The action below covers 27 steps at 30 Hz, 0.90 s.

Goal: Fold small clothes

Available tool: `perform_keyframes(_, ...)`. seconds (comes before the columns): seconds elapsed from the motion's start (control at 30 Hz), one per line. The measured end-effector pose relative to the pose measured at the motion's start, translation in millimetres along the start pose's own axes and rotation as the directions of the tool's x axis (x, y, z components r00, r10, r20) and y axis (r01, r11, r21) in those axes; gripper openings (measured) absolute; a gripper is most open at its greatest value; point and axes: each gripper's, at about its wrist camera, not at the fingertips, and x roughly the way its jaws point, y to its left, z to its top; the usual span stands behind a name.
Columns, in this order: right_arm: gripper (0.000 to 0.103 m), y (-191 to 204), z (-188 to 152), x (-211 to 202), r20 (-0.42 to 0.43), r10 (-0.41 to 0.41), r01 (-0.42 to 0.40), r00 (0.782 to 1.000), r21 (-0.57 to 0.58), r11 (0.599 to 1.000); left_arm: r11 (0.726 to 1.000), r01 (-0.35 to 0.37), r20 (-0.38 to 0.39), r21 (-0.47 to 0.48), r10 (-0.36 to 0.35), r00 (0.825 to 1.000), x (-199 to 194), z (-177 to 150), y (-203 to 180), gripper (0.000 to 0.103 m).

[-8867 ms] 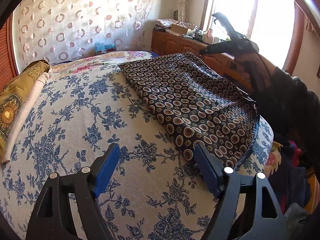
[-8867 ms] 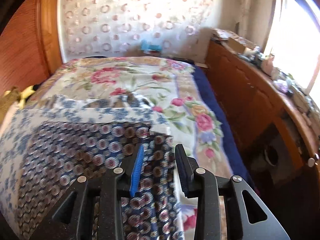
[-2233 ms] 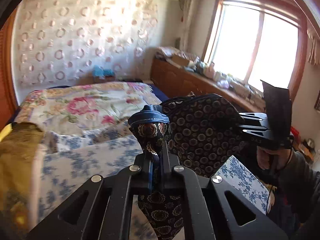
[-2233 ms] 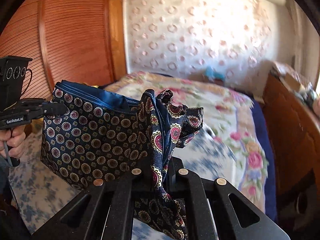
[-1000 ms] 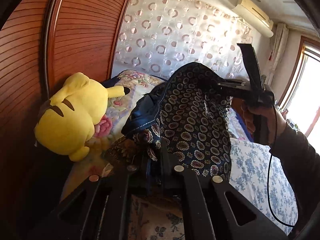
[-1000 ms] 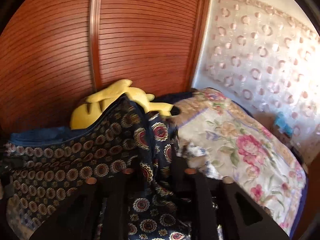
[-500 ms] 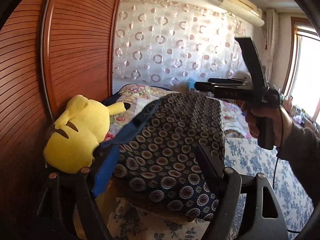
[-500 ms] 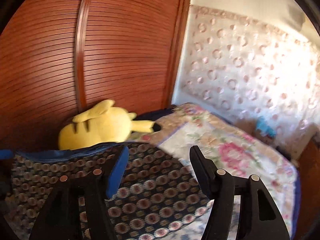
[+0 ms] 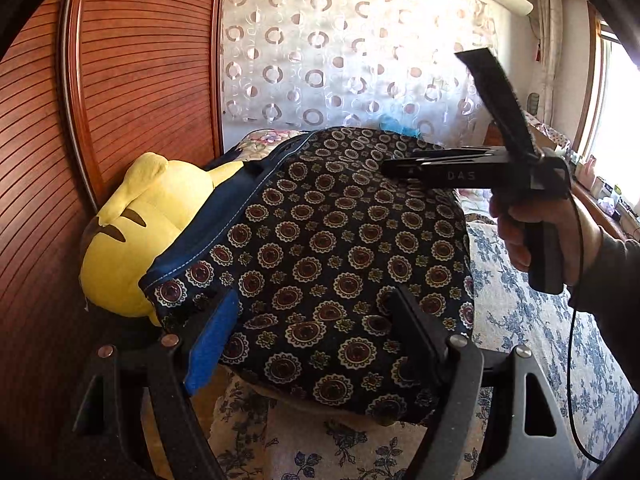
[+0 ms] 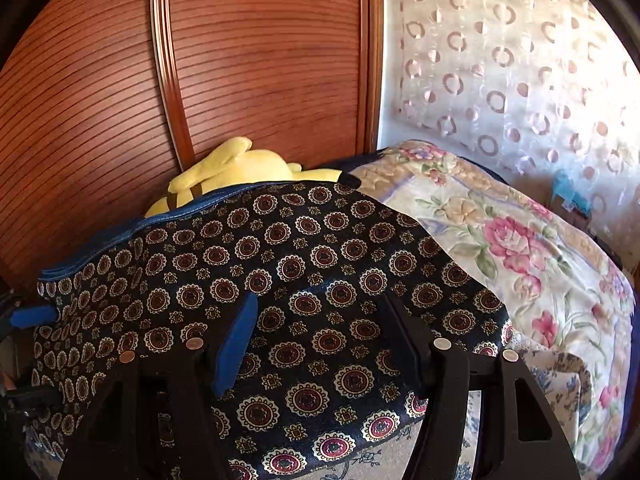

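Far left is the slatted wooden wardrobe door [image 9: 140, 60], and a yellow plush toy [image 9: 132, 236] sits up against it. Draped partly over the plush is the folded garment [image 9: 328, 252], dark navy with round medallion prints and a plain blue band along its upper edge. It sits on a raised heap at the edge of the bed, though I can't really make out what's underneath it.

The left gripper [image 9: 316, 332] has its jaws spread wide, having just let go, with the near edge of the cloth lying between the fingers and nothing pinched. Further right, the right gripper [image 10: 320, 336] is the same deal: jaws apart after opening up, hovering over the garment without gripping it. The person's hand [image 9: 540, 232] holds its handle above the blue-flowered sheet [image 9: 532, 320]. A rose-print quilt [image 10: 520, 248] lies beyond, in front of a circle-patterned curtain [image 9: 340, 48].
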Motion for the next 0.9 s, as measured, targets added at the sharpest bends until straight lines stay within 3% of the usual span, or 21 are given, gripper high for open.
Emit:
perform_keyframes(0.27, 0.065, 17, -24, -50, 0.038, -0.031, 0.030, 0.999, 0.041, 0.999, 0.999, 0.013, 0.030, 0.038, -0.014, 0.999, -24, -3, -20, 0.079)
perform_keyframes(0.9, 0.066, 60, -154, -274, 0.176, -0.191, 0.158, 0.966, 0.183, 0.970, 0.973, 0.136, 0.077, 0.187, -0.152, 0.985, -97, -26, -123, 0.080)
